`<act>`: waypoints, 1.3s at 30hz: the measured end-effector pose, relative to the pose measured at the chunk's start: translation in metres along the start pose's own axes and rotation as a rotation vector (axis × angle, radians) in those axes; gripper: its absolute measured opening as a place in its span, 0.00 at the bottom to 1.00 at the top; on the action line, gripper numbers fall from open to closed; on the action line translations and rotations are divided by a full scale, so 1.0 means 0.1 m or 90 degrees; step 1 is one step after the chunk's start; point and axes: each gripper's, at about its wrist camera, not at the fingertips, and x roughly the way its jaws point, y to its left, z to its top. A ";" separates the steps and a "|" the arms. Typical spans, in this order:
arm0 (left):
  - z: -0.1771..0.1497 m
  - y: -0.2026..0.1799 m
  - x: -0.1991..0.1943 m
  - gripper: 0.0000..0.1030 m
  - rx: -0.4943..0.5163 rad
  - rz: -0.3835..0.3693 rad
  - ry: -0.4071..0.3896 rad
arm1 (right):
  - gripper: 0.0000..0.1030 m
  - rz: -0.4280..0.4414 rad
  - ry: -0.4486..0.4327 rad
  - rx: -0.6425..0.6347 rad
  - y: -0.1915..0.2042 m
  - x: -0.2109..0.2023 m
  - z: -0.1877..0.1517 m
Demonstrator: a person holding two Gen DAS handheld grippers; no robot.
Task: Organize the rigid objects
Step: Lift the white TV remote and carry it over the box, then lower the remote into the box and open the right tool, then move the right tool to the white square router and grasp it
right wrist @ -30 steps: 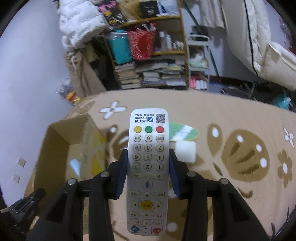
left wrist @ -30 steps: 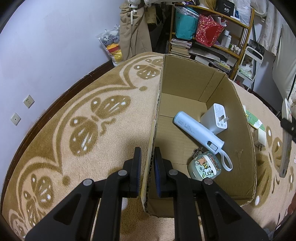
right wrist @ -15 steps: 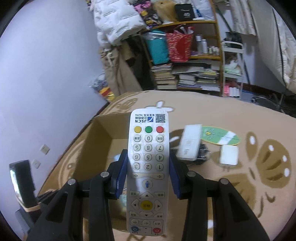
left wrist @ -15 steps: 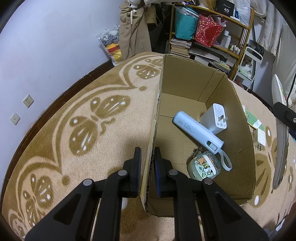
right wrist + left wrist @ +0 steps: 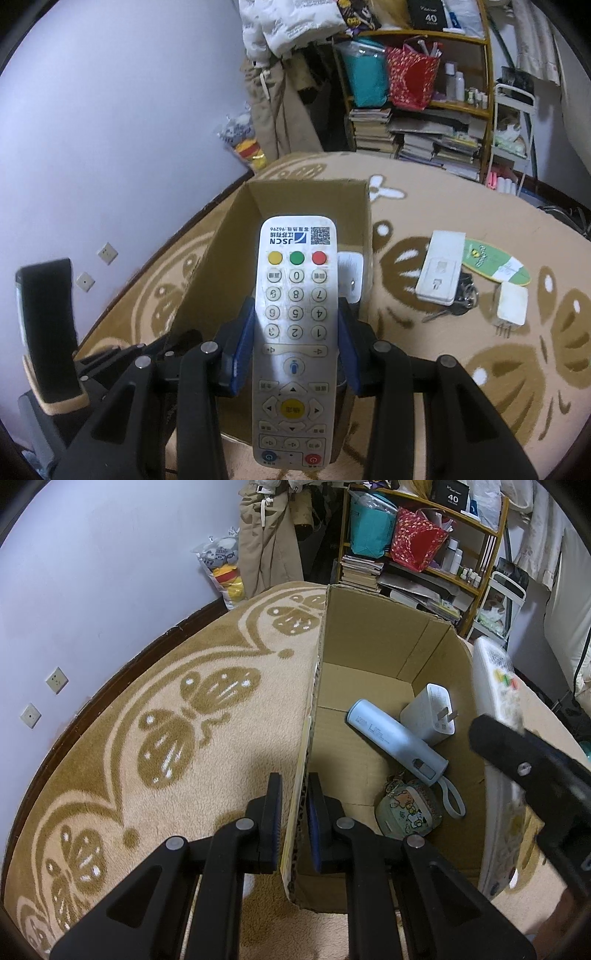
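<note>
A white remote control (image 5: 295, 325) with coloured buttons is clamped between the blue pads of my right gripper (image 5: 295, 332), which hovers over the near end of the open cardboard box (image 5: 306, 192). The remote (image 5: 495, 686) also shows at the box's right wall in the left wrist view. My left gripper (image 5: 293, 805) is shut on the box's left wall (image 5: 314, 686). Inside the box lie a pale blue cylinder with a strap (image 5: 395, 738), a white charger (image 5: 428, 716) and a small cartoon tin (image 5: 408, 808).
On the patterned carpet (image 5: 480, 332) right of the box lie a white flat box (image 5: 441, 271), a green card (image 5: 495, 260), a second white plug (image 5: 511, 304) and keys (image 5: 465, 299). A cluttered shelf (image 5: 417, 92) and hanging clothes (image 5: 266, 535) stand behind.
My right gripper carried the remote leftward from above the carpet to over the box; in the left wrist view it came in from the right edge. The left gripper and box stayed still.
</note>
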 end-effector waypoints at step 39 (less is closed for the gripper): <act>0.00 0.05 0.00 0.12 -0.010 -0.008 0.002 | 0.93 -0.059 -0.072 -0.004 -0.15 -0.13 0.12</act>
